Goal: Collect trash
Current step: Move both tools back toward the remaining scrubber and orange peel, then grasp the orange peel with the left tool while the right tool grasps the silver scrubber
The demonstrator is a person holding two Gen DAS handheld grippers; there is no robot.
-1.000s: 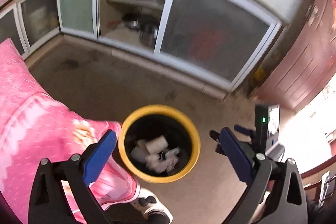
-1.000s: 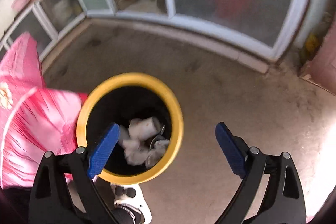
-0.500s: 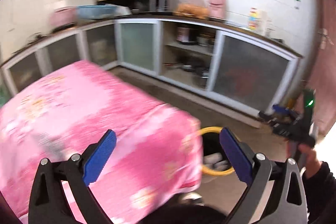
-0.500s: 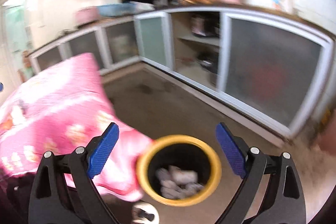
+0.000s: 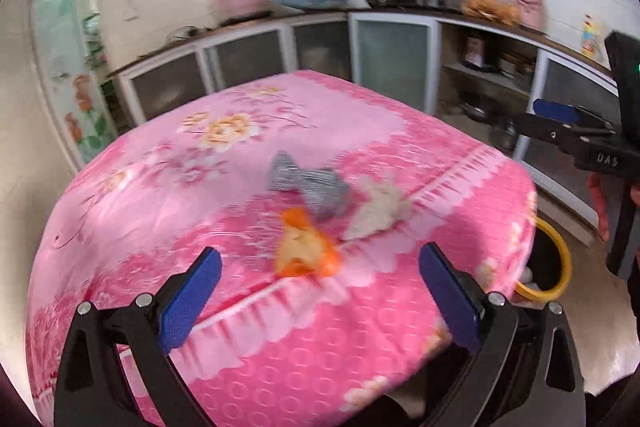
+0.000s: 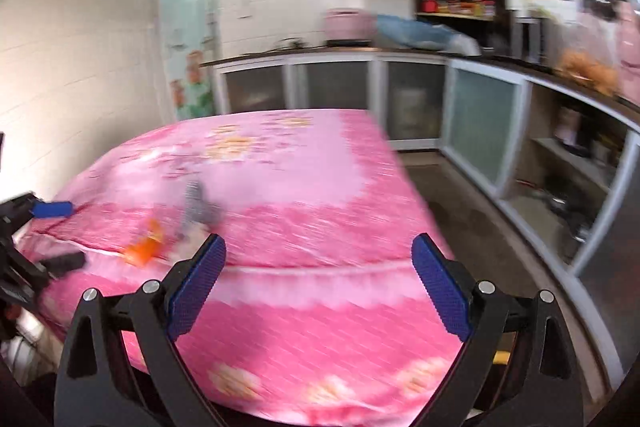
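Ahead of left claw [image 5: 318, 297]: one orange scrap [image 5: 305, 247], one grey wrapper [image 5: 308, 183], one beige wad [image 5: 378, 213]; one yellow-rimmed bin [image 5: 554, 267] right.

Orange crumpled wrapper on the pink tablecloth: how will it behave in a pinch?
The orange crumpled wrapper looks thin and creased, so probably light and floppy, crushing under the pads. It lies flat on the soft pink tablecloth, so it's unlikely to roll, though it may slide.

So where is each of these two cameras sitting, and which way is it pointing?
Left wrist: rides the left gripper, jaws open, facing across the pink table at the orange scrap, grey wrapper and white tissue; the right gripper and yellow bin show at right.
Right wrist: rides the right gripper, jaws open, facing the table's right part and cabinets; the left gripper shows at left.
Shared: table, orange scrap, grey wrapper.
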